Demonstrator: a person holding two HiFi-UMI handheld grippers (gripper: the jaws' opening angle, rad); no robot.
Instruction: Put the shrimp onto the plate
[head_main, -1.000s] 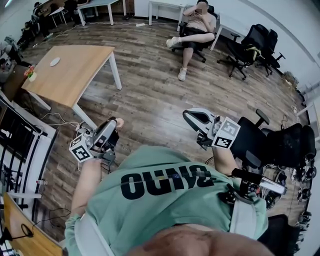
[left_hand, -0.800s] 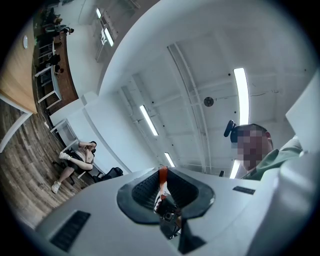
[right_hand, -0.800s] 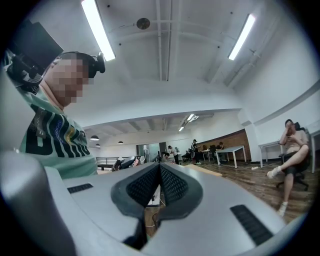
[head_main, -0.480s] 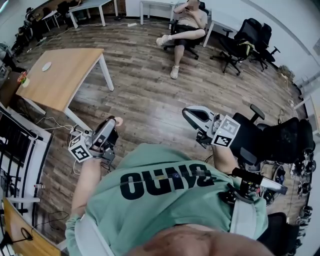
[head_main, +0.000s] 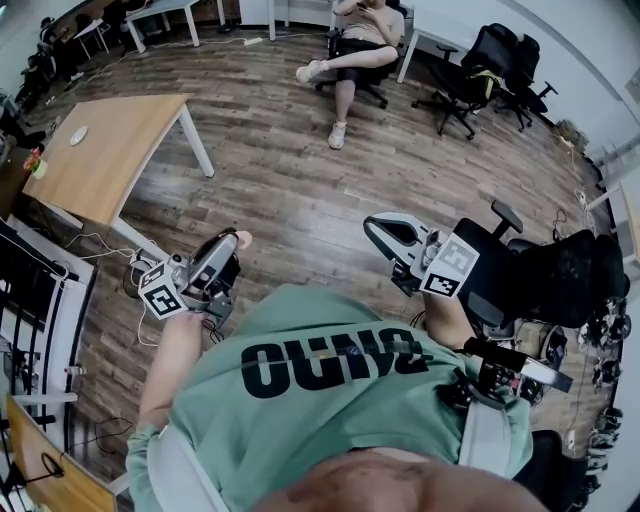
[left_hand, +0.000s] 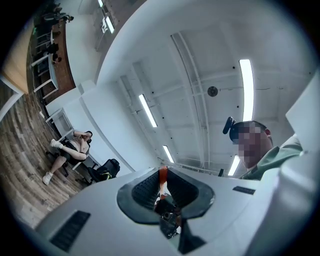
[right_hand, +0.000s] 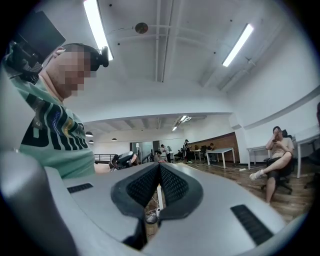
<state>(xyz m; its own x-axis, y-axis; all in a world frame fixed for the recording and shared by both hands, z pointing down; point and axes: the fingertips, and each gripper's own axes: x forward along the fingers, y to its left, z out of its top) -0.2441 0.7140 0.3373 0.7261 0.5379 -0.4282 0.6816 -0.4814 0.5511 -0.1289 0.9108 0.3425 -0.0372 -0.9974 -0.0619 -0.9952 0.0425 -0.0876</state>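
Shrimp (head_main: 240, 239) pokes from the left gripper (head_main: 230, 246), pinched at its tip, left of centre. It looks light, soft and slippery, best held mid-body. The right gripper (head_main: 372, 226) is pressed together, empty. The likely plate (head_main: 78, 135) sits upper left.

I see the shrimp (head_main: 241, 239) as a small pink-orange bit at the tip of the left tool (head_main: 230, 246), held up in the air over the wood floor, not on any worktop. In the left gripper view it's a thin orange-red sliver (left_hand: 162, 175) pinched upright btwn the pads, top end poking past them. The plate (head_main: 78, 135) looks like a small white disc, lying flat on the light wooden worktop (head_main: 125, 150) far off at upper left, well apart from the shrimp; too small for detail.
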